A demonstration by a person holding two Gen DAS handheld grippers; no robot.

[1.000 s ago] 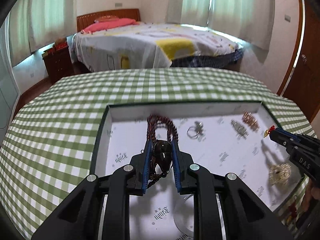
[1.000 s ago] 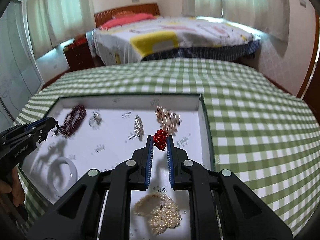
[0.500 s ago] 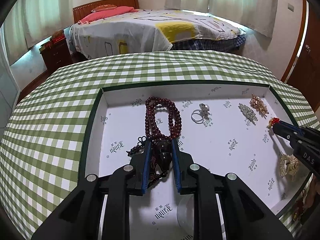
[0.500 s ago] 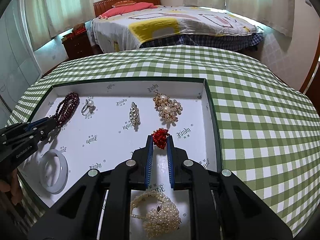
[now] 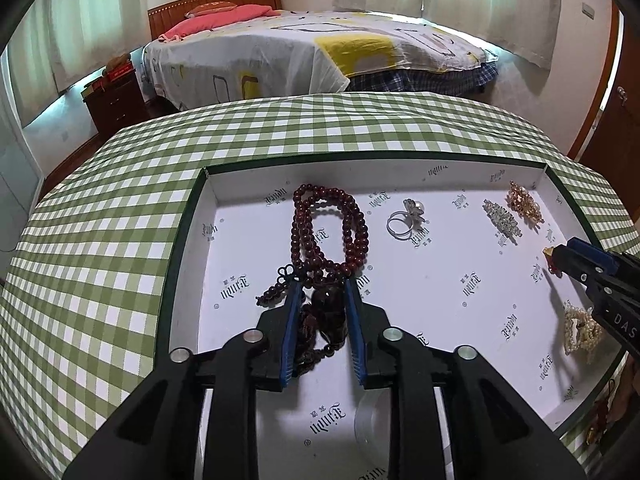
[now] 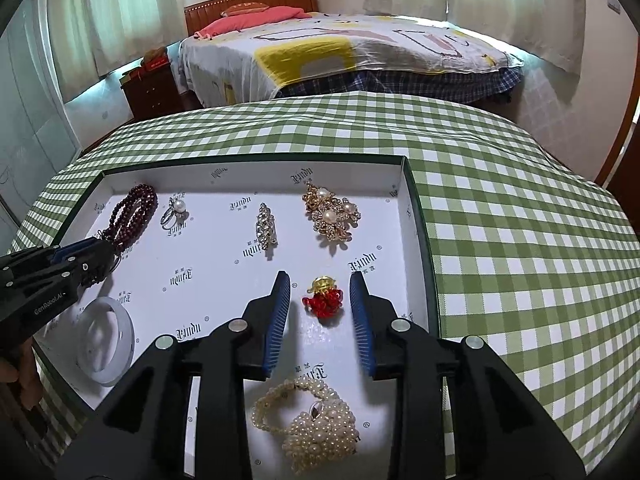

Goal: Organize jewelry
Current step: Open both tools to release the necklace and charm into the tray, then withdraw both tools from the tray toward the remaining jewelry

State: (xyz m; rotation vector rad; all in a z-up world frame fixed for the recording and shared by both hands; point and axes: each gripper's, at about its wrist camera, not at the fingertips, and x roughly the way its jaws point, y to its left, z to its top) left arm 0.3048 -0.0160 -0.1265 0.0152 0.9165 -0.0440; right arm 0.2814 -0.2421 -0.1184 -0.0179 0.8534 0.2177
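Observation:
A white-lined box (image 5: pixel 192 216) (image 6: pixel 416 216) lies on the green checked table. My left gripper (image 5: pixel 321 284) is open around the large dark bead of the dark red bead necklace (image 5: pixel 328 232), which lies on the box floor; the necklace also shows in the right wrist view (image 6: pixel 132 212). My right gripper (image 6: pixel 320 280) is open, and a small red and gold ornament (image 6: pixel 325 300) lies on the floor between its fingers.
In the box lie a pearl ring (image 6: pixel 176 210), a silver brooch (image 6: pixel 266 228), a gold pearl brooch (image 6: pixel 332 216), a pearl bracelet (image 6: pixel 312 428) and a clear bangle (image 6: pixel 106 344). A bed (image 6: pixel 340 52) stands beyond the table.
Both grippers have lowered into the box and opened. The red ornament has left the right fingers and lies on the floor. The necklace has settled on the floor between the left fingers.

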